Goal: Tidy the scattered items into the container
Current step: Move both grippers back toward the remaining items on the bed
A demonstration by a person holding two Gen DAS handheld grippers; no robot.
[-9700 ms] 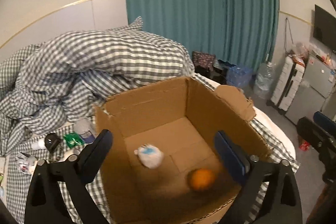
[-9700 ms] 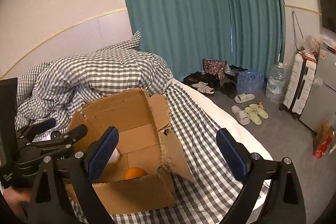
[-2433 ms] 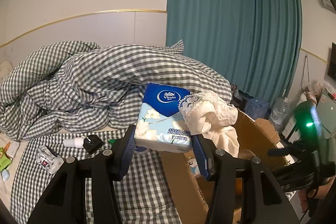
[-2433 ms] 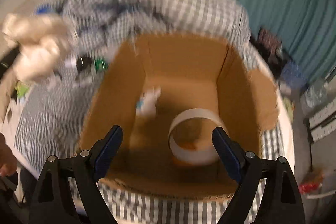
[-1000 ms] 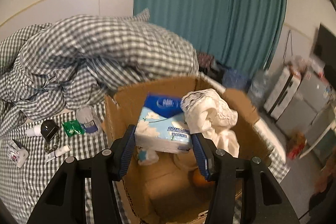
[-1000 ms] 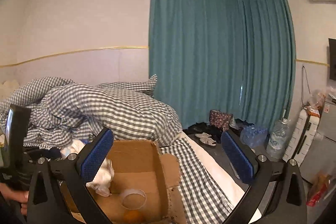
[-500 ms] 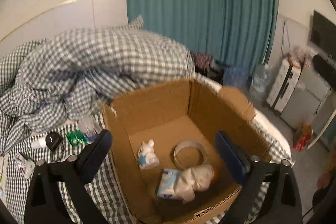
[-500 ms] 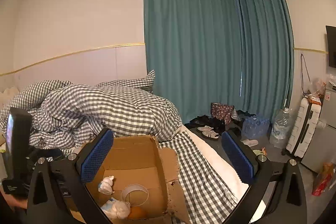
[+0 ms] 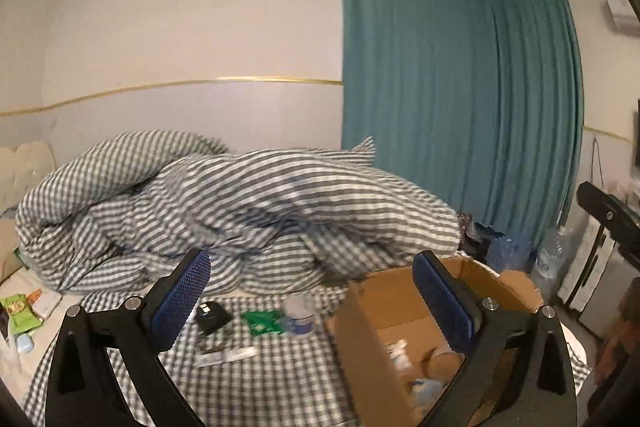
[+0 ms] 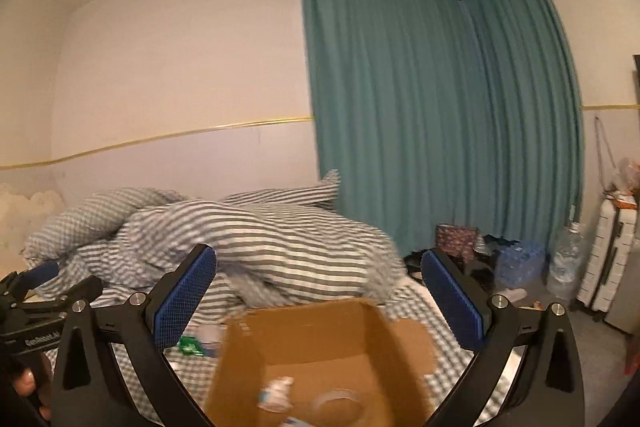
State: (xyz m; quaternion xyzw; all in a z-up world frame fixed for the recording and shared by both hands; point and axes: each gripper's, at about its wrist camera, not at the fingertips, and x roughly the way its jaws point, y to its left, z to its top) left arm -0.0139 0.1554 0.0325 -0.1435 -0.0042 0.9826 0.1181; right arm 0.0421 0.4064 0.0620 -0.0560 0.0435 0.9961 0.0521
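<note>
The open cardboard box (image 9: 372, 311) stands on the checked bed, at lower right in the left wrist view and lower centre in the right wrist view (image 10: 320, 331). Inside it I see a small white toy (image 10: 276, 389) and a tape ring (image 10: 336, 399). My left gripper (image 9: 312, 299) is open and empty, raised left of the box. My right gripper (image 10: 320, 295) is open and empty above the box. Loose items lie on the bed left of the box: a black object (image 9: 210, 311), a green packet (image 9: 260, 321), a round tub (image 9: 298, 309) and a white tube (image 9: 226, 355).
A heaped checked duvet (image 9: 224, 203) fills the bed behind the box. More packets (image 9: 20, 311) lie at the far left. Teal curtains (image 10: 420, 115), water bottles (image 10: 562, 267), a white suitcase (image 10: 608, 259) and shoes stand on the floor to the right.
My left gripper has let go of the tissue pack and cloth into the box, then lifted and turned left toward the loose items. The right gripper tilted slightly upward, staying open.
</note>
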